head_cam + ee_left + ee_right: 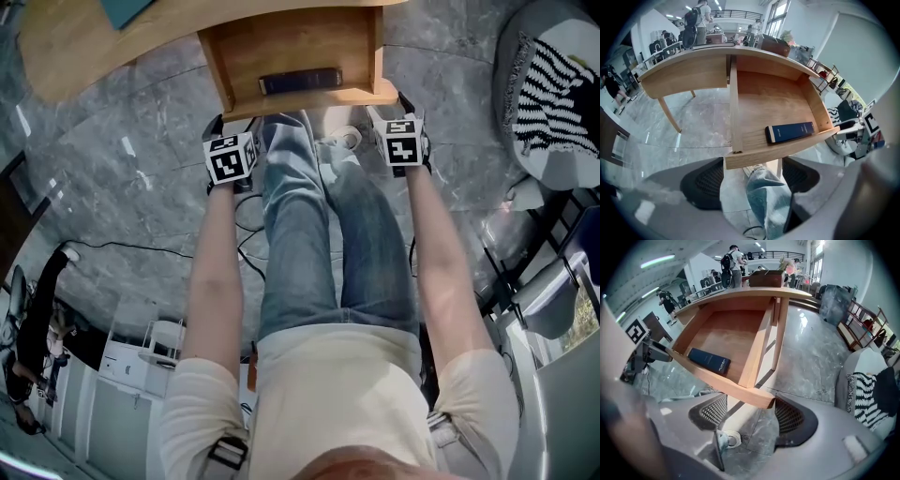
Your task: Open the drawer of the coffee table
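Drawer [281, 42] stands pulled out from bench [84, 47]. Dark blue book [300, 81] lies along its front edge. Left claw [228, 127] and right claw [394, 111] are wide open, empty, below the drawer's front corners.

This was a big open work hall, like an office or a lab, not a home. The floor [141, 178] was shiny grey stone. Far back, a person with a backpack [696, 21] stood under long ceiling lights [657, 261]. A railing [776, 255] ran along an upper level near tall windows [780, 11]. A black cable [122, 247] lay on the floor at the left.
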